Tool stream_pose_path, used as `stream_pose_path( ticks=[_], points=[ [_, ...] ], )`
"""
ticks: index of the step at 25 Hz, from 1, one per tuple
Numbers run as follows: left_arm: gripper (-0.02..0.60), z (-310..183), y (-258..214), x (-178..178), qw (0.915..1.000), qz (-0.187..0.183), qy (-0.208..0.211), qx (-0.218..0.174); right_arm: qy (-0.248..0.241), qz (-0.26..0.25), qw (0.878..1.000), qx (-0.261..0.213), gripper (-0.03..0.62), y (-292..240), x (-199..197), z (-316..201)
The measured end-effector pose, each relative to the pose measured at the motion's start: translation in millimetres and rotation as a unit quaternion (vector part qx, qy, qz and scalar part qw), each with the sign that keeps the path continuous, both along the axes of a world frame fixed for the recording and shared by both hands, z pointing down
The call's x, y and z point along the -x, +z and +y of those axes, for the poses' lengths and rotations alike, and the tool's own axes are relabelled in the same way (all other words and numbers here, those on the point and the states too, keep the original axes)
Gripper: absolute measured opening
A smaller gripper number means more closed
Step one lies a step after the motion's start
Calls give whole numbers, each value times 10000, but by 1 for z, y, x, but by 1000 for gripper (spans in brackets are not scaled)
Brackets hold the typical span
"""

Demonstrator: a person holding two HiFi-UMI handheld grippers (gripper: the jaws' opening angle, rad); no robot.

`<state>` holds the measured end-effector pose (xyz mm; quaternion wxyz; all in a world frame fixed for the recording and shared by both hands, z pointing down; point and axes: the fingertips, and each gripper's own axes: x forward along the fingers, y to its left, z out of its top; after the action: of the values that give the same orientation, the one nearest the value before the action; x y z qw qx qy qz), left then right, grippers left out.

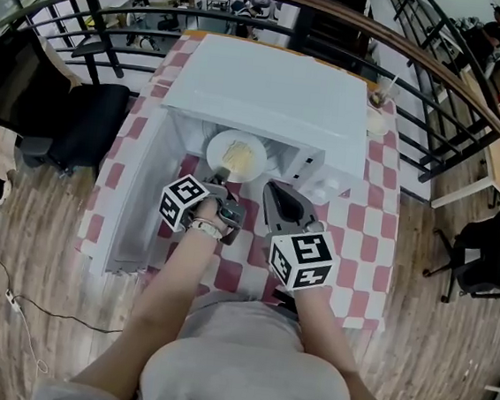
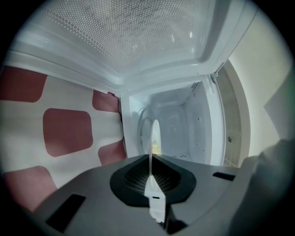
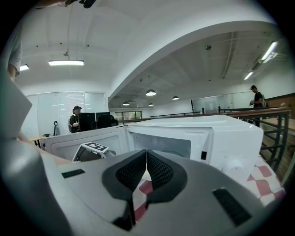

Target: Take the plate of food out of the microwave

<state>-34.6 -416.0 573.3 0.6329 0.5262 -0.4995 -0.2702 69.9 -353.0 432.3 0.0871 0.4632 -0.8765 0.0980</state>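
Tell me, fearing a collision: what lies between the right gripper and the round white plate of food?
Nothing; the head view shows only bare white microwave floor between the right gripper and the plate.

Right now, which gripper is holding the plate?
The left gripper: its jaws clamp the rim of the plate. The right gripper is shut on nothing.
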Motion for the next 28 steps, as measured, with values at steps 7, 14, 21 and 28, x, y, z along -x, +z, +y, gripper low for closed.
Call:
stream_pose_path(
  ticks=[7,14,21,28],
  points=[
    [12,15,-13,1,9998,95,23,-150,33,-20,10000,-26,26,-4,-3,9],
    [12,28,-32,1,9994,190,22,-300,90,-32,9999,-139,26,-11,-5,13],
    [12,47,-54,3,9989,236,52,-408,70,-51,9998,-173,25,-15,-1,20],
    [12,61,-74,5,9981,240,66,-559,82,-74,9995,-291,25,-23,-3,26]
  ],
)
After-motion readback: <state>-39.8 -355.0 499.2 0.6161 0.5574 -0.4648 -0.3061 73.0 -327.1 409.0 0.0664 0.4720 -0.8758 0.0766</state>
